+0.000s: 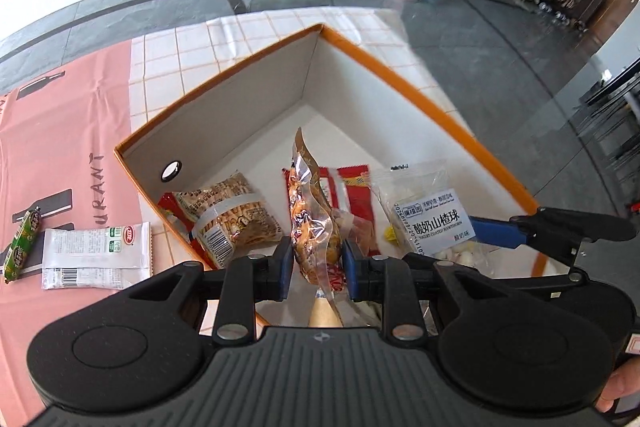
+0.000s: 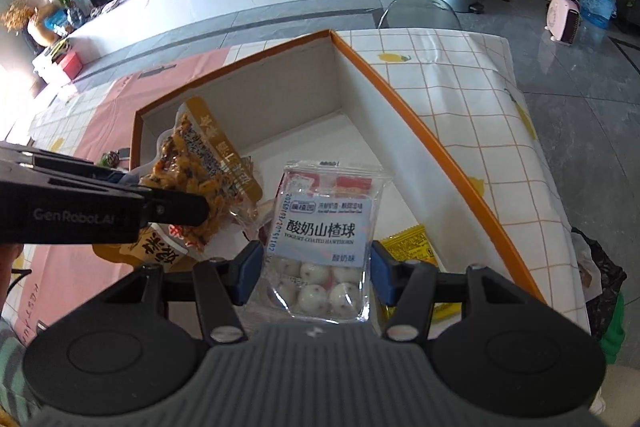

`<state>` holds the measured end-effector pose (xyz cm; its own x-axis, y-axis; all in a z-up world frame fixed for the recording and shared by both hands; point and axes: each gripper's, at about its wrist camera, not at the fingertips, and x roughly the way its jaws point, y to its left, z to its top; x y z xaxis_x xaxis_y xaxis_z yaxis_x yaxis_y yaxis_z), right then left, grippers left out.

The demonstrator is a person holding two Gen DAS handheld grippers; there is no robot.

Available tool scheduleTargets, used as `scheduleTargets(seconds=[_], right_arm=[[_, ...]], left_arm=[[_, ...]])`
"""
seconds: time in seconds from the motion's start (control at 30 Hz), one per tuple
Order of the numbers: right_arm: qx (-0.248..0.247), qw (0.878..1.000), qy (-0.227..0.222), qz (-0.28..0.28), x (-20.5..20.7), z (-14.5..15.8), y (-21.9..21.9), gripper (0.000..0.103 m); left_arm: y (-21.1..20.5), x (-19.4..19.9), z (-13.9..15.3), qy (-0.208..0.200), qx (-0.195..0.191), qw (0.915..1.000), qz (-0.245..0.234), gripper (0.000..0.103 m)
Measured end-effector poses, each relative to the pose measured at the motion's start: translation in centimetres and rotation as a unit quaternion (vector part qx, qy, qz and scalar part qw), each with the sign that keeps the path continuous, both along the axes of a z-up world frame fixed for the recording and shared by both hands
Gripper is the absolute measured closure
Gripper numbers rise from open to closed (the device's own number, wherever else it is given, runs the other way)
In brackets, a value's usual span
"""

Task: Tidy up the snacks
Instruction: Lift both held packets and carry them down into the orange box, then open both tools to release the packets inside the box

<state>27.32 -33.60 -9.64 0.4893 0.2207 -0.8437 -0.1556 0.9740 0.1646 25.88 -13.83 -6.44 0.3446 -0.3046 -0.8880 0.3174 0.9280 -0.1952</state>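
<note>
the left hand-held gripper [image 1: 317, 259] pinches a crinkled, glossy vacuum pouch [image 1: 314, 217] of brown snack, held upright over the orange-rimmed box [image 1: 420, 91]. the right hand-held gripper [image 2: 315, 273] pinches a clear packet of white hawthorn balls [image 2: 324, 247] above the same box. inside the box lie a biscuit pack [image 1: 230, 217], red sachets [image 1: 356, 195] and a yellow sachet [image 2: 412, 245]. on the table [image 1: 60, 147] beside it lie a white packet [image 1: 96, 253] and a green sausage stick [image 1: 22, 245].

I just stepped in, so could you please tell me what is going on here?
A person is sorting snacks into an orange-rimmed box. The left gripper is shut on a vacuum-packed snack, and the right gripper is shut on a yogurt-hawthorn bag, both over the box. A white packet and a green sausage lie outside it.
</note>
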Motion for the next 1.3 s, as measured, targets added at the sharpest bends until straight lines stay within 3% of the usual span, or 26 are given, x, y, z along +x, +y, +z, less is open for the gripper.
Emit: scheduleTargets(seconds=[0.23, 0.4, 0.6, 0.77, 0.97, 1.3], right_arm=[[-0.023, 0.999, 0.022, 0.023, 1.6, -1.4, 0.7, 0.048], [-0.034, 0.998, 0.038, 0.034, 2.6, -2.5, 0.9, 0.048], [-0.026, 0.998, 0.058, 0.026, 3.5, -3.1, 0.8, 0.047], [-0.031, 0.997, 0.064, 0.024, 3.8, -3.4, 1.1, 0.044], [-0.037, 0.997, 0.063, 0.018, 3.6, -2.9, 1.3, 0.038], [-0.041, 0.999, 0.036, 0.001, 0.6, 0.9, 2.2, 0.038]], left_arm=[[-0.2, 1.2, -1.9, 0.044, 0.006, 0.9990, 0.007, 0.074], [-0.5, 1.4, -2.0, 0.040, 0.013, 0.9991, -0.005, 0.075], [-0.5, 1.7, -1.7, 0.042, 0.024, 0.9988, -0.012, 0.063], [0.0, 1.4, -1.1, 0.022, 0.011, 0.9996, -0.013, 0.055], [0.6, 0.5, 0.8, -0.020, 0.014, 0.9995, -0.022, 0.052], [3.1, -3.2, 4.3, -0.081, 0.010, 0.9959, -0.038, 0.046]])
